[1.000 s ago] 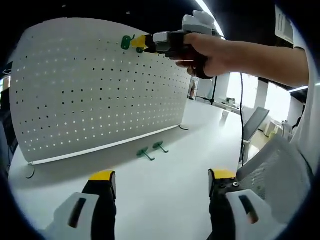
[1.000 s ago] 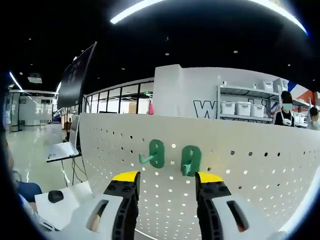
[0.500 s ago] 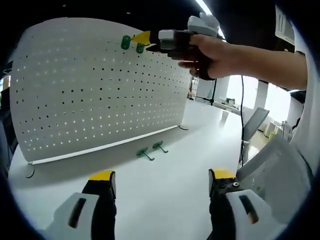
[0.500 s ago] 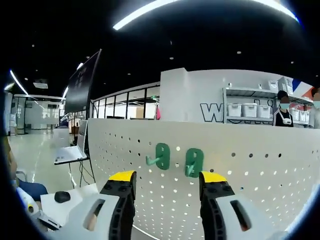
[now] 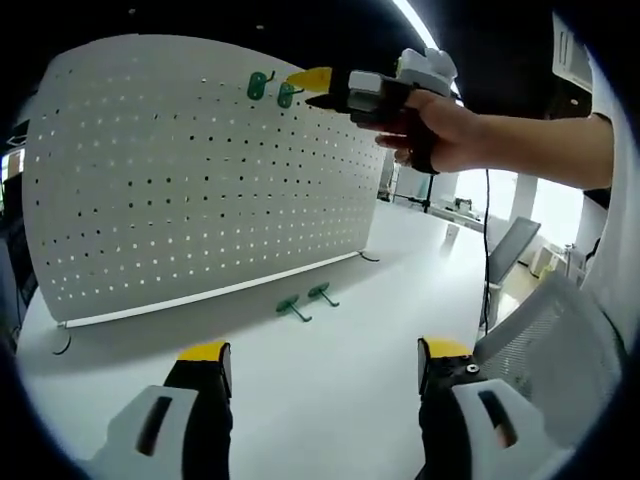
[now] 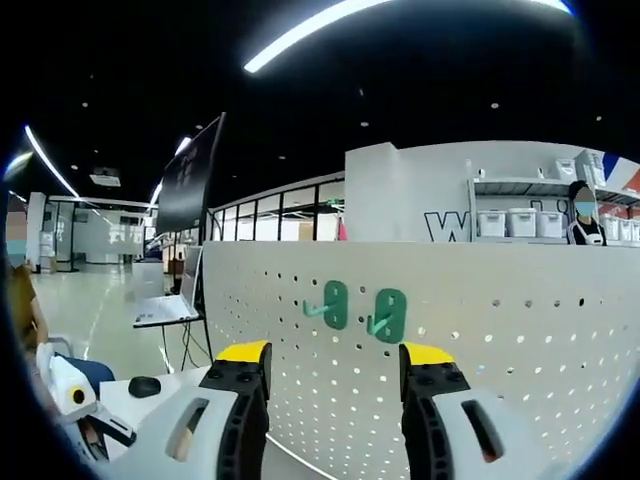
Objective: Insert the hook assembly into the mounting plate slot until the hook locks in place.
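A white pegboard (image 5: 190, 170) stands upright on the white table. Two green hooks (image 5: 260, 85) (image 5: 286, 94) hang near its top edge; the right gripper view shows them side by side (image 6: 333, 304) (image 6: 388, 314). Two more green hooks (image 5: 290, 306) (image 5: 321, 293) lie on the table in front of the board. My right gripper (image 6: 335, 357) is open and empty, a short way back from the mounted hooks; in the left gripper view it (image 5: 312, 82) is held by a hand at the board's top. My left gripper (image 5: 325, 352) hangs open and empty above the table.
The table (image 5: 330, 390) runs from the board toward me. A mesh chair back (image 5: 545, 340) is at the right. Behind the pegboard (image 6: 500, 340) are shelves with white bins (image 6: 520, 220), a dark screen (image 6: 190, 175) and a desk with a mouse (image 6: 143, 386).
My right gripper has drawn back from the two mounted hooks, which now look smaller in its view. The left gripper has stayed still.
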